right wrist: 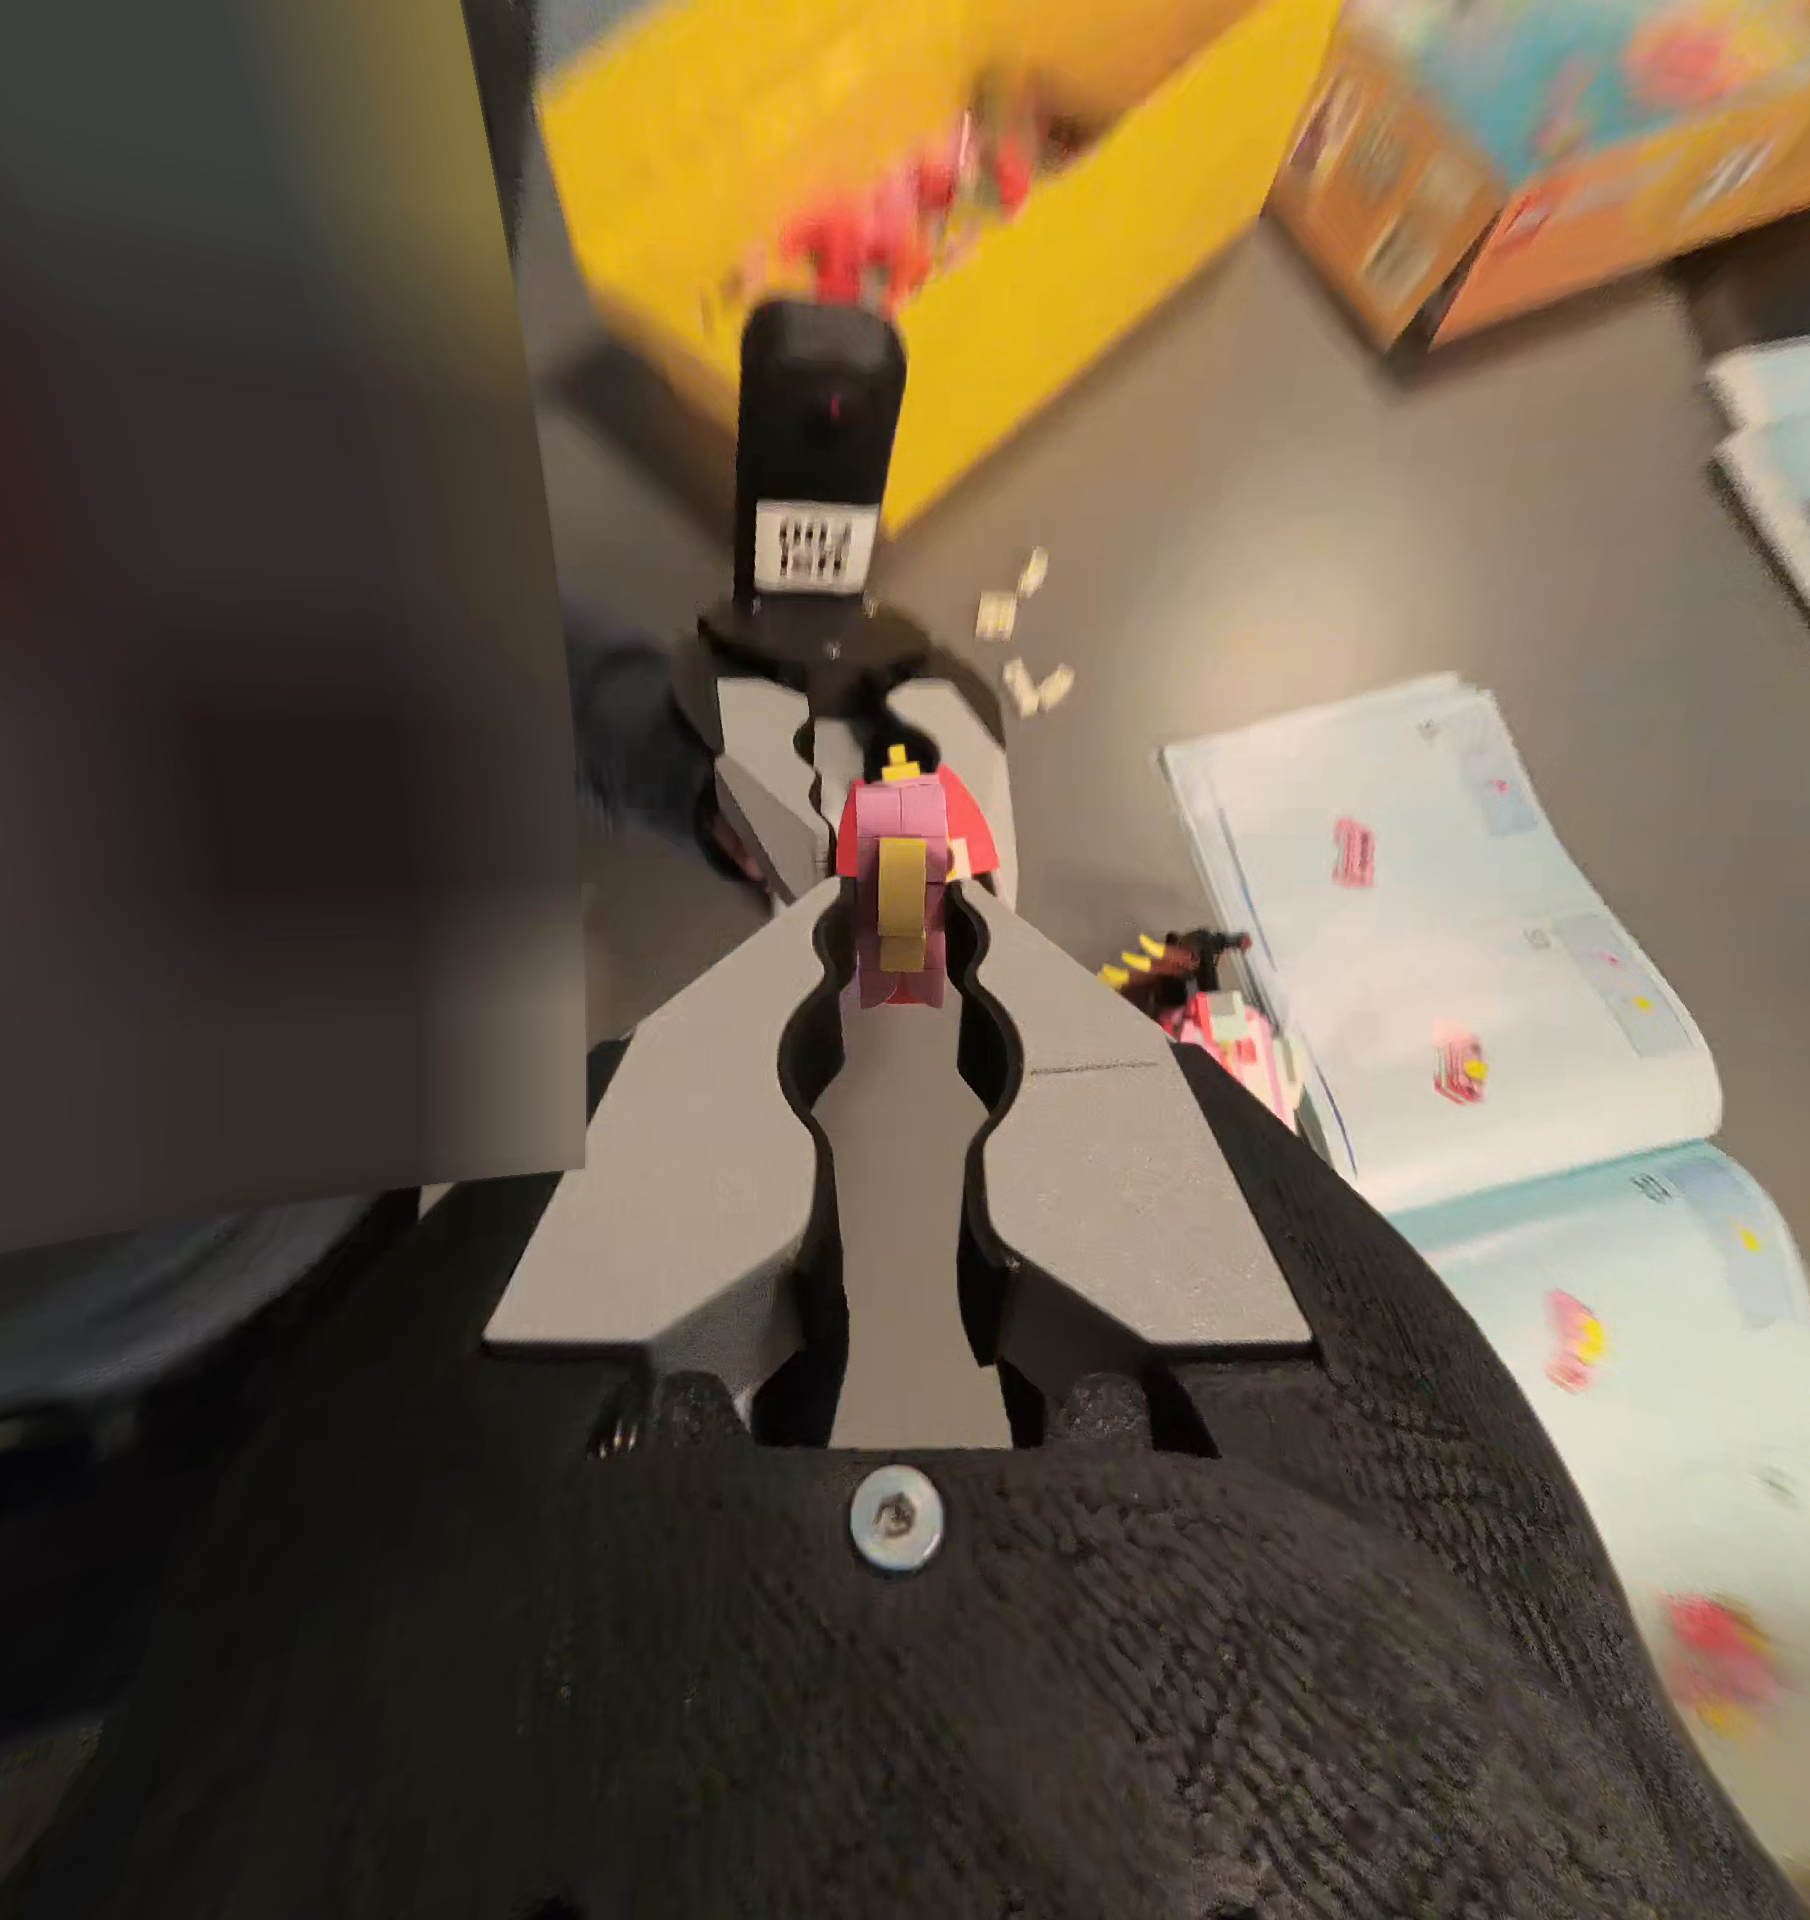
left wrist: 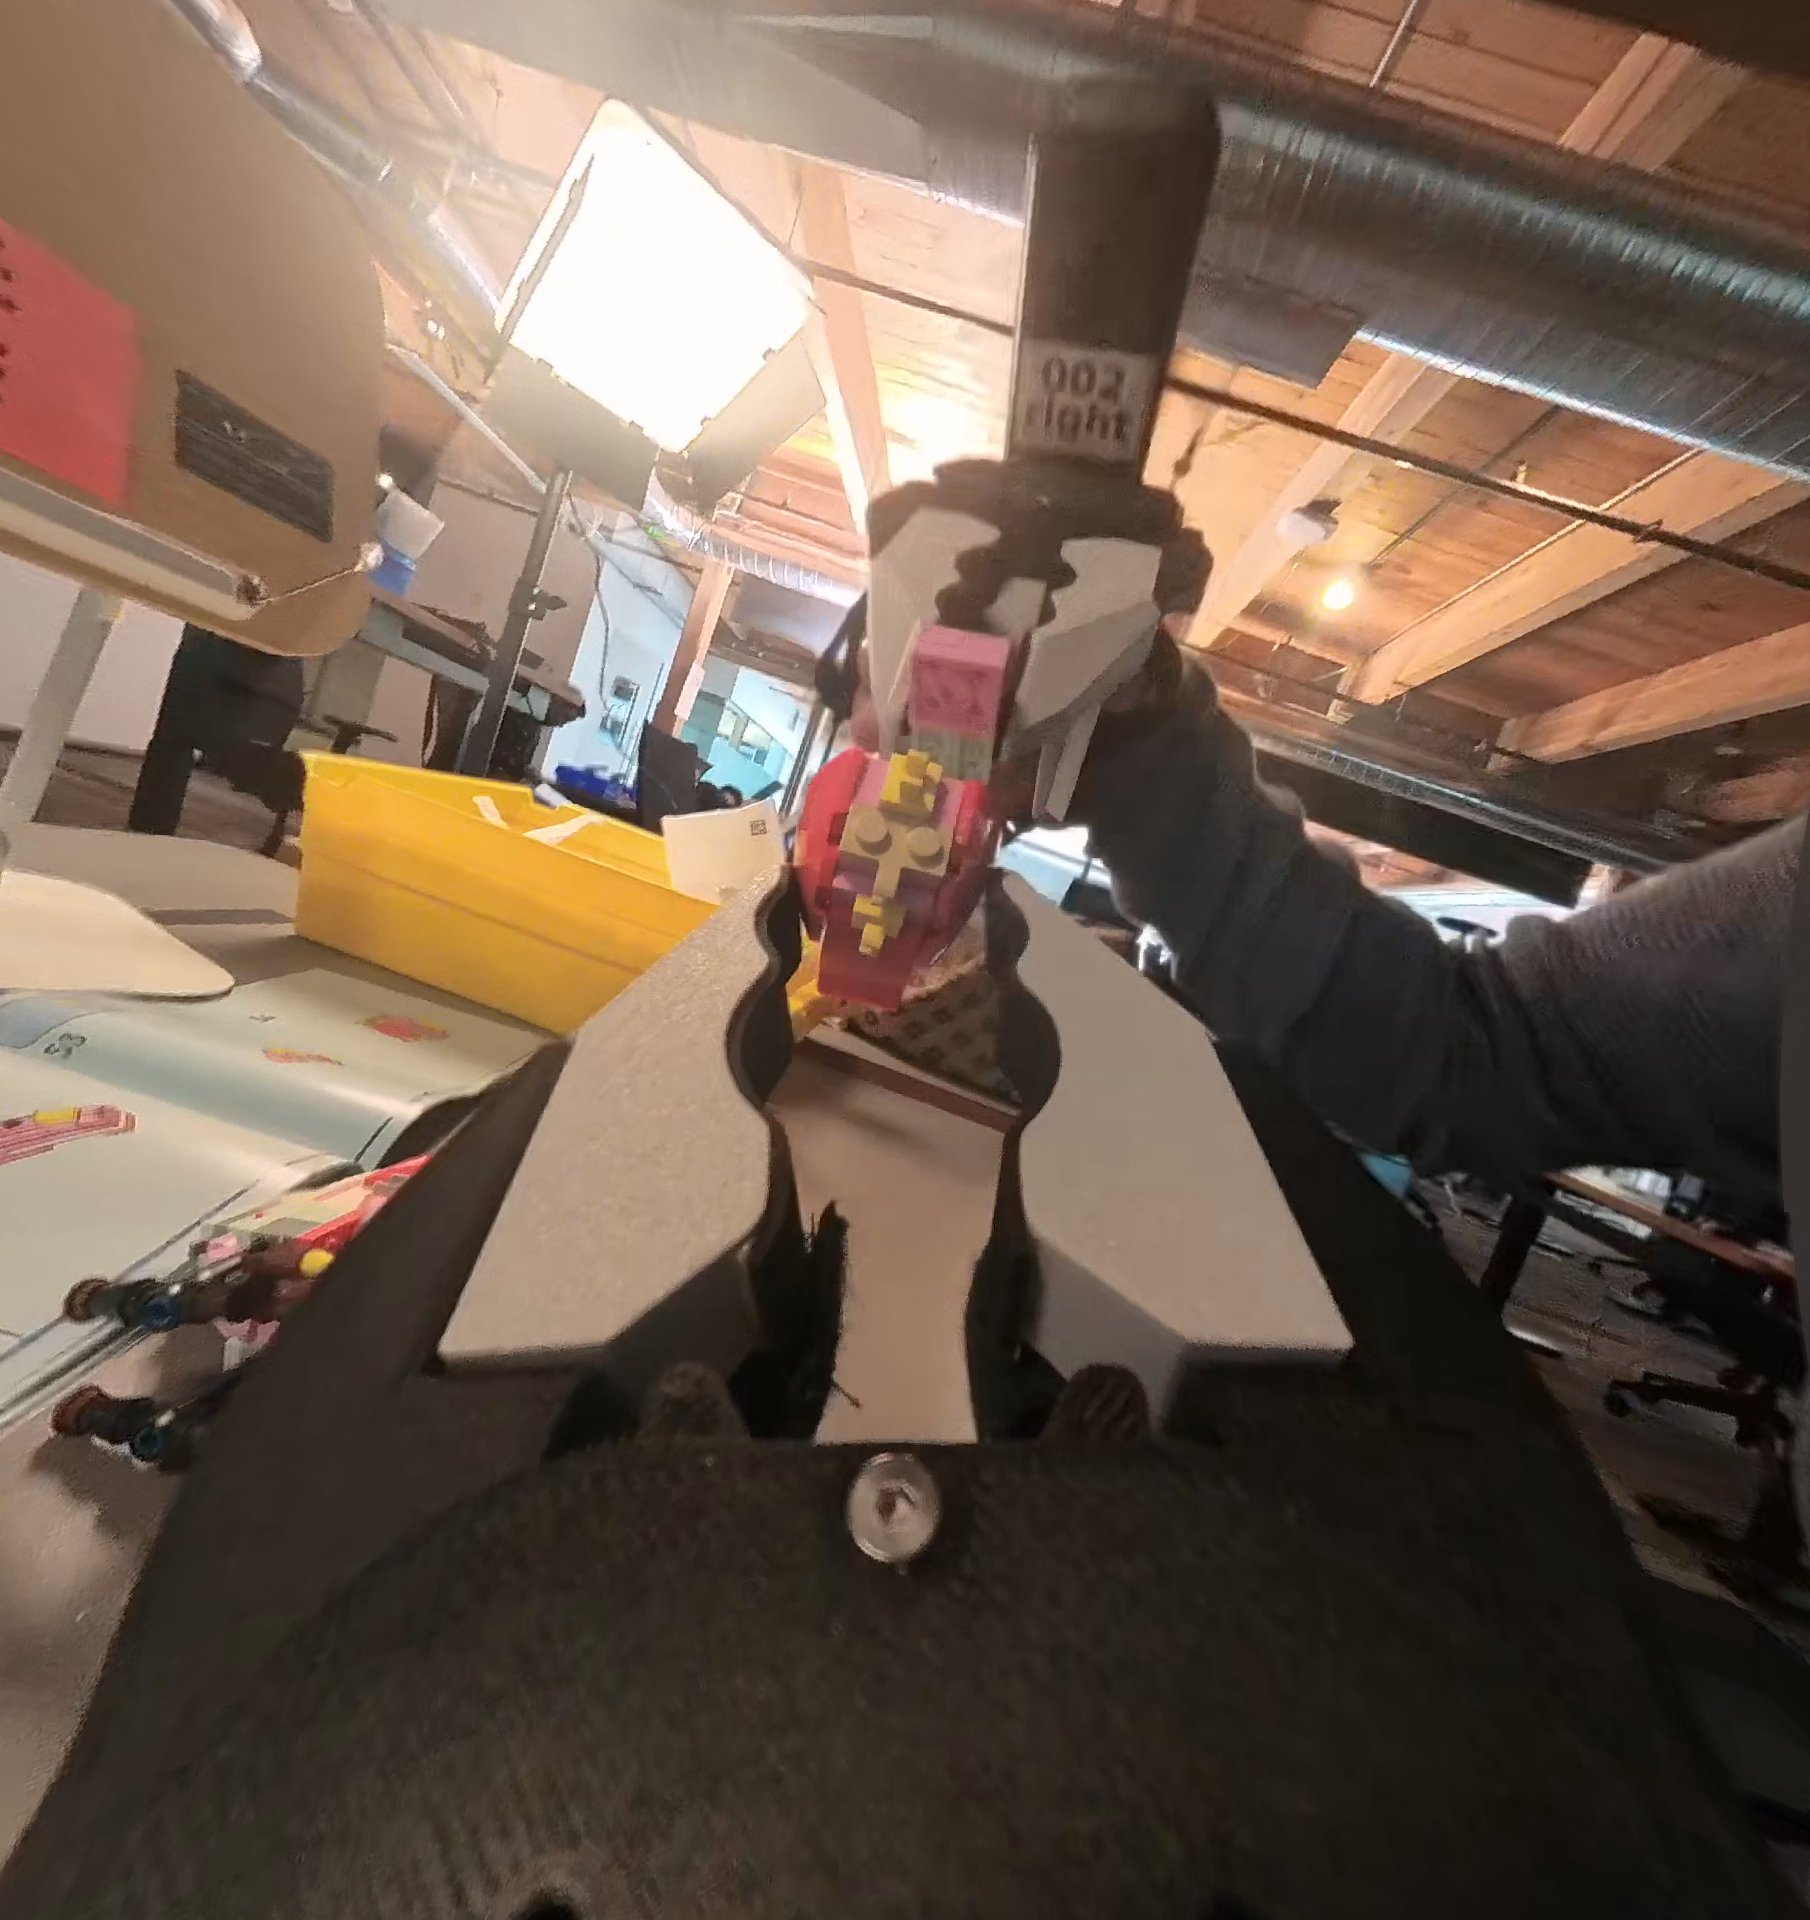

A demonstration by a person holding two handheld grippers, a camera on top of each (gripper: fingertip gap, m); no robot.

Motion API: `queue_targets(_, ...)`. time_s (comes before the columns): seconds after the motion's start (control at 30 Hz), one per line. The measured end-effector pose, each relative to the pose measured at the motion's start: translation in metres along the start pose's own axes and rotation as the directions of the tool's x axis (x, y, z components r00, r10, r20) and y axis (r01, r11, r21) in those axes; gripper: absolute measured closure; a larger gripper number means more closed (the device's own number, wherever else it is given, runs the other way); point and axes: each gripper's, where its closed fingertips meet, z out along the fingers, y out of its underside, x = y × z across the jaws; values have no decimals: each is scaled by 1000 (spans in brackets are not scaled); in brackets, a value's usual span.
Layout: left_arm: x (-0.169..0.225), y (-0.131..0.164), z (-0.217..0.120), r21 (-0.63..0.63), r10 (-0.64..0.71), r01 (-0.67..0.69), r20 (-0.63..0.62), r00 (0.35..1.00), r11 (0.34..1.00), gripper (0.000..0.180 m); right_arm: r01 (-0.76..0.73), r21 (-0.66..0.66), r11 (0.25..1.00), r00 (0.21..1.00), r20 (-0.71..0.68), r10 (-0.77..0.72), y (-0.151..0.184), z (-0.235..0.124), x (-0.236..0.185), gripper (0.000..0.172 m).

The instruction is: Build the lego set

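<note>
Between the grey fingers of the left gripper (left wrist: pixel 896 914), in the left wrist view, sits a pink and red brick model (left wrist: pixel 896 883) with yellow and tan studs, raised above the grey table (left wrist: pixel 70 1621); the fingers seem to press its sides, though blur hides the contact; the right gripper (left wrist: pixel 968 696) pinches its pink top from above; a yellow bin (left wrist: pixel 465 883) stands behind. In the right wrist view, the right gripper (right wrist: pixel 901 935) clamps the model's (right wrist: pixel 896 831) pink end; the left gripper (right wrist: pixel 885 800) grips its far, red end; an open instruction booklet (right wrist: pixel 1452 935) lies to the right.
</note>
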Motion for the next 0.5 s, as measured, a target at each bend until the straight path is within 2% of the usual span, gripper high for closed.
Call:
queue_targets(0.03, 1, -2, -1, 18, 18, -18, -12, 1000, 1000, 146, 10, -66, 998, 1000, 0, -10, -1, 3, -2, 156)
queue_targets(0.2, 6, -6, -2, 64, 68, -64, -51, 996, 996, 146, 36, -315, 948, 999, -24, -46, -1, 13, -4, 156)
queue_targets(0.4, 13, -9, -3, 70, 22, -14, -124, 992, 997, 146, 3, -460, 888, 1000, -24, -16, -8, 17, -6, 156)
queue_targets(0.5, 11, -14, -7, 70, -10, 21, -149, 989, 997, 146, -1, -486, 874, 1000, -1, 1, -13, 23, -8, 156)
